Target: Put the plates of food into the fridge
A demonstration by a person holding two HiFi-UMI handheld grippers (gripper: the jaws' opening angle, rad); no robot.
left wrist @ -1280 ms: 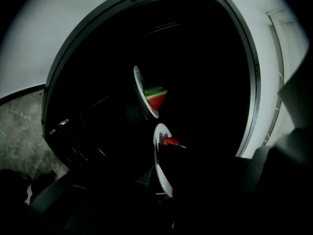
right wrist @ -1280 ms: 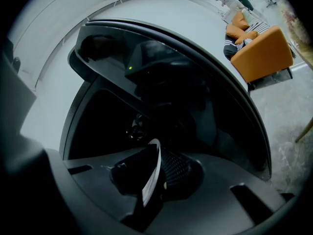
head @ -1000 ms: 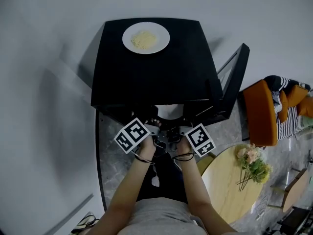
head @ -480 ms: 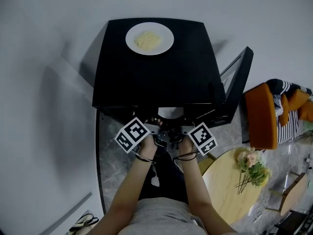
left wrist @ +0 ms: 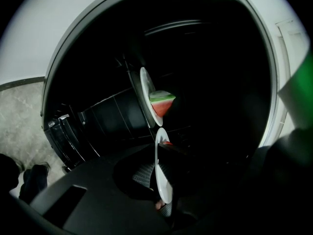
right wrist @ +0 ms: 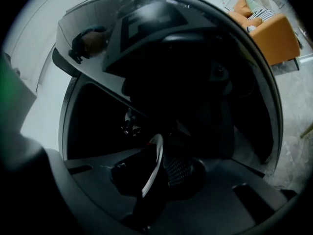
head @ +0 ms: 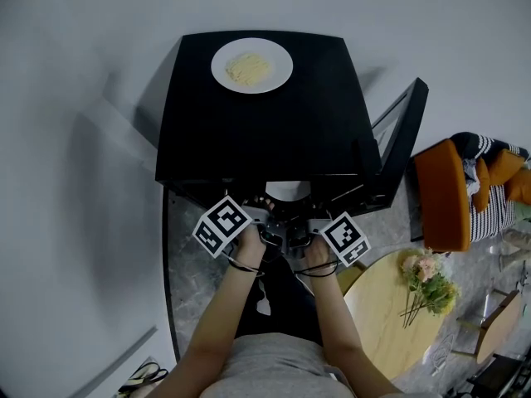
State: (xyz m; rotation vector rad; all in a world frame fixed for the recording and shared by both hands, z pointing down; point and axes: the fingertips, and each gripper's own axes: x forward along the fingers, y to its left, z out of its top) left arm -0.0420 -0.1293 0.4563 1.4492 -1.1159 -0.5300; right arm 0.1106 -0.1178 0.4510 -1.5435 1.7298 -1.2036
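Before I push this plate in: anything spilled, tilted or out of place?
Nothing looks spilled or damaged. The left gripper and right gripper both clamp the rim of one white plate at the open fridge. Only the plate of yellow food on the fridge's top is not yet inside.

No legible text, brand, number or sign is visible. Only black-and-white square marker patterns appear, on the cubes of the left gripper (head: 265, 210) and right gripper (head: 308, 215); they contain no characters.
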